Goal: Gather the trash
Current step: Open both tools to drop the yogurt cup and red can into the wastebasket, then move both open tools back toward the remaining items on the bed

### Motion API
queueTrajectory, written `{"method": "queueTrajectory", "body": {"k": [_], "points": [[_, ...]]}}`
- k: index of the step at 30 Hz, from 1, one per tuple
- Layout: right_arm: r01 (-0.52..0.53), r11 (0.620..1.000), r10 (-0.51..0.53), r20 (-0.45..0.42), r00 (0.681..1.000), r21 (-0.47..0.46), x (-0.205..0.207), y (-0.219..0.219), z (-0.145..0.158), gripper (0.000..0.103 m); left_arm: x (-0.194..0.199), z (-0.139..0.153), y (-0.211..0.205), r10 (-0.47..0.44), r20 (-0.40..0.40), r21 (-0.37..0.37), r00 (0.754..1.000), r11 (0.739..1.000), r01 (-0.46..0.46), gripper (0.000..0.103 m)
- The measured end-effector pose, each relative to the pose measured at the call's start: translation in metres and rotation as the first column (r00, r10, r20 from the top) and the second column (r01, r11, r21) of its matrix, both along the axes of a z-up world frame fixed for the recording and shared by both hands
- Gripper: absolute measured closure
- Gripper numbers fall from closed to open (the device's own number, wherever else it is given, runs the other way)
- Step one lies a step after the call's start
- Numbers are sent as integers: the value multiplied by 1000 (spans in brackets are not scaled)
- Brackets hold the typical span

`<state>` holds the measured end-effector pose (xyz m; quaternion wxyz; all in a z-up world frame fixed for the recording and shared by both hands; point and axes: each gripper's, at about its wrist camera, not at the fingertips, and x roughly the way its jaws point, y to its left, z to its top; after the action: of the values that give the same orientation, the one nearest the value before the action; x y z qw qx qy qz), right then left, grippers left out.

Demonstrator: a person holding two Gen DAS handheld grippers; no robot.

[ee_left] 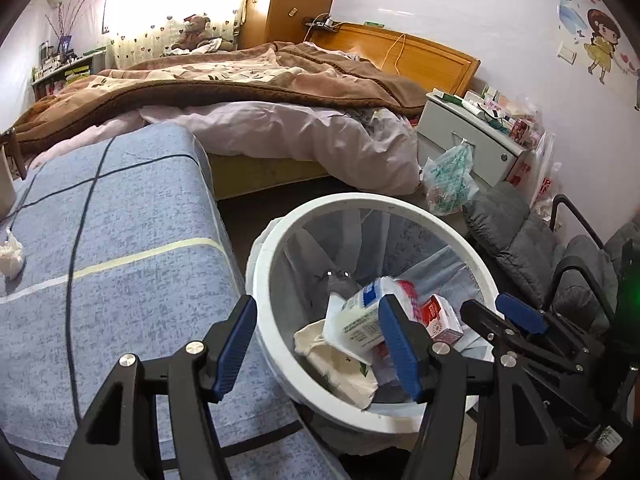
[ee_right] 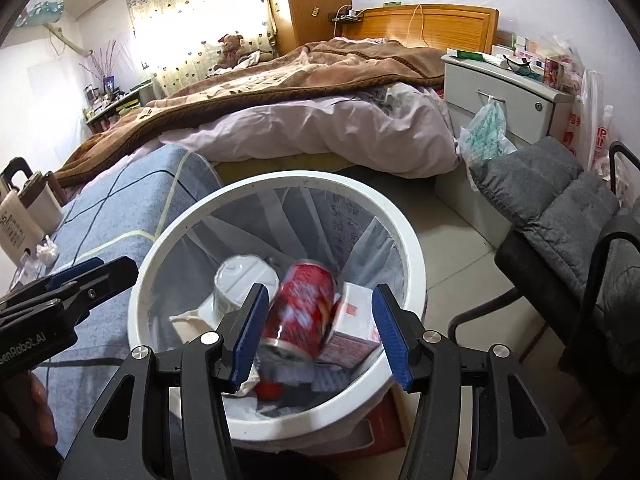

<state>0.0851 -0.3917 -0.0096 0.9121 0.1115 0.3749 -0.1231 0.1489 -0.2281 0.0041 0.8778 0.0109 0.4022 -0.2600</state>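
Observation:
A white round trash bin (ee_left: 280,240) with a clear liner stands on the floor beside the blue-clothed table (ee_left: 120,220). It holds a white-blue carton (ee_left: 360,312), a red-white box (ee_left: 440,316) and crumpled paper (ee_left: 340,364). My left gripper (ee_left: 320,344) is open and empty over the bin's near rim. My right gripper (ee_right: 320,332) is open above the bin (ee_right: 404,248); a red can (ee_right: 300,312), blurred, lies loose between its fingers inside the bin, beside a white cup (ee_right: 244,280) and a box (ee_right: 356,328). A crumpled tissue (ee_left: 10,256) lies on the table.
A bed (ee_left: 240,92) with brown blanket is behind the bin. A grey-cushioned chair (ee_right: 560,216) stands to the right, with a white nightstand (ee_right: 504,84) and hanging plastic bag (ee_right: 484,132) beyond. Bottles (ee_right: 24,216) stand at the table's far left.

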Motion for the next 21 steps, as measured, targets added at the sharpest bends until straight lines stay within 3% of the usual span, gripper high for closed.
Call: {"method": "queueTrajectory", "body": {"k": [21], "points": [[-17,1000,16,78,997,15,-19,45,22,48,-24,15,56,81,47,-29,996,996,-80,37]]}}
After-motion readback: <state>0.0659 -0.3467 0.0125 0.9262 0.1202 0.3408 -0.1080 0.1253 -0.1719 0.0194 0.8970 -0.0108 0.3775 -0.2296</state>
